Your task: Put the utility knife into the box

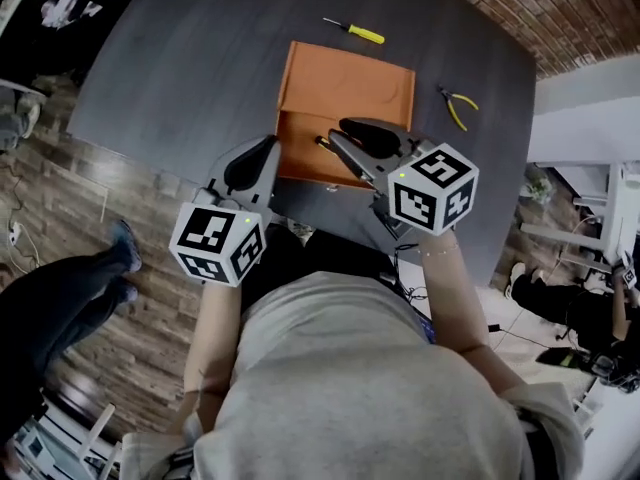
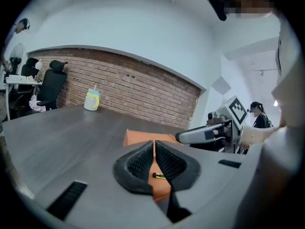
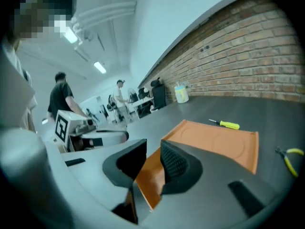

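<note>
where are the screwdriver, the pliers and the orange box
screwdriver [image 1: 362, 33], head view, on its yellow handle
pliers [image 1: 455, 113], head view, on one yellow handle
orange box [image 1: 345, 83], head view, on the bare inside of its open lid

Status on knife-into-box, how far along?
Done, it seems: a small black-and-yellow tool, probably the utility knife, lies inside the open orange box. In hand: nothing. The right tongs are open and empty over the box; the left tongs are shut and empty. Left: little, perhaps only pulling back.
</note>
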Motion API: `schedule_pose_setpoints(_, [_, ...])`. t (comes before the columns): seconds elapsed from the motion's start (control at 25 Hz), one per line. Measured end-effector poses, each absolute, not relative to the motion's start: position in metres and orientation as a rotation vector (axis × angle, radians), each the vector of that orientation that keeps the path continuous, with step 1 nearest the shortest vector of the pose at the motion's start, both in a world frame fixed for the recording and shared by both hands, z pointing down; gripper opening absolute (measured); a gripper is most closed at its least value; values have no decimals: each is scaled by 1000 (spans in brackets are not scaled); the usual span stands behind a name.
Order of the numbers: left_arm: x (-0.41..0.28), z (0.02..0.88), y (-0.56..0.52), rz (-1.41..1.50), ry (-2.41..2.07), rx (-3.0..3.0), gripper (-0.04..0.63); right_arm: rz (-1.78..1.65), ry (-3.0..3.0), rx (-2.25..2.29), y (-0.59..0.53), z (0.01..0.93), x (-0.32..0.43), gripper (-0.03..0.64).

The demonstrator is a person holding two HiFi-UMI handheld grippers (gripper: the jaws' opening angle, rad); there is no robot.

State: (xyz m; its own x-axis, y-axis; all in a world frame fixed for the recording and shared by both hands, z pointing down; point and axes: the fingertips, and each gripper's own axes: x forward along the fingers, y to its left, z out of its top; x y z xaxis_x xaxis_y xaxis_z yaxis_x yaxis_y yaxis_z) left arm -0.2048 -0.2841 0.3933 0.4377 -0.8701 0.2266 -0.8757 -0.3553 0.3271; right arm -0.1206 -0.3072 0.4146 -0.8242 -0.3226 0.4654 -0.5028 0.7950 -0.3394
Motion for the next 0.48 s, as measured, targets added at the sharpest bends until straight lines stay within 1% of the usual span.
schedule_pose_setpoints(0.12, [-200, 380, -292, 29, -1461, 2338, 28, 743, -2691, 698, -313, 384, -118, 73])
schedule_pose_setpoints(0.24, [-194, 369, -298, 37, -1449, 2379, 26, 720, -2799, 730, -317, 358, -117, 13])
schedule_pose_setpoints(0.48, [-180, 351, -307, 34, -1422, 2459, 27, 712, -2956, 701, -308, 322, -110, 6])
